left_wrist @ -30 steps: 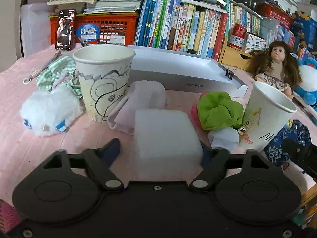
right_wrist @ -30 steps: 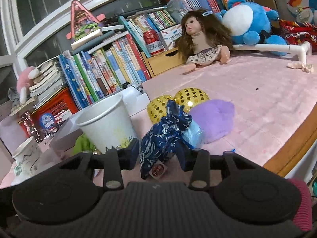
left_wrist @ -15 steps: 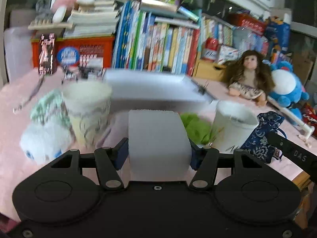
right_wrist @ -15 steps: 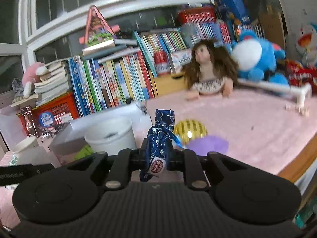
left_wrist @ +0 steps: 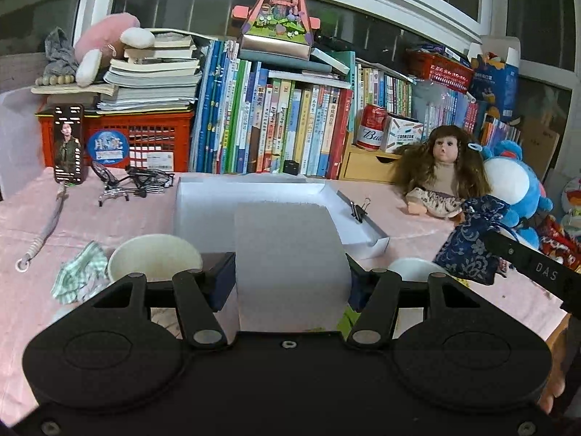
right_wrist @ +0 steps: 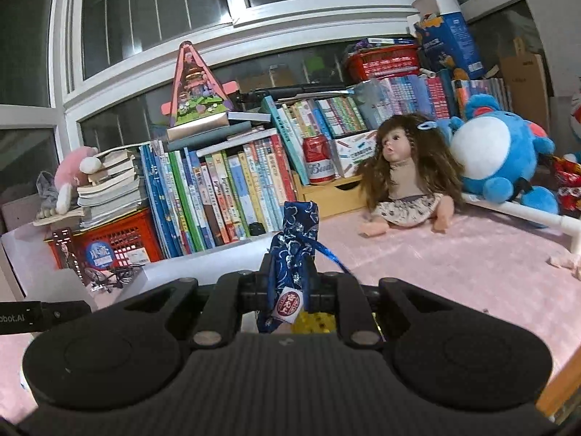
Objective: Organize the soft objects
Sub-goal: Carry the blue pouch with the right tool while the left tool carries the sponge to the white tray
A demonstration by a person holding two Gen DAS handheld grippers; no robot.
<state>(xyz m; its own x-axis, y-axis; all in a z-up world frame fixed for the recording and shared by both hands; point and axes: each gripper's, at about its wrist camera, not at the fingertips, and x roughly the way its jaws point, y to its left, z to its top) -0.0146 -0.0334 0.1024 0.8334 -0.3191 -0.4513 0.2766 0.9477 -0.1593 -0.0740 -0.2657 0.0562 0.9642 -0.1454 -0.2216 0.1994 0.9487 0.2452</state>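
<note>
White sponge block [left_wrist: 290,265], the biggest soft item, is clamped between the left gripper [left_wrist: 290,283] fingers, raised above the pink tablecloth [left_wrist: 109,214] in front of the white box [left_wrist: 254,190], between two paper cups [left_wrist: 154,258]. Blue patterned pouch [right_wrist: 290,250], smaller, is pinched upright in the right gripper [right_wrist: 288,290]

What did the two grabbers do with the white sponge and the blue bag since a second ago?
Both went up. The left gripper closed on the white sponge and lifted it off the pink cloth; the right gripper squeezed the blue pouch and raised it too. The paper cups, white tray and doll stayed put.
</note>
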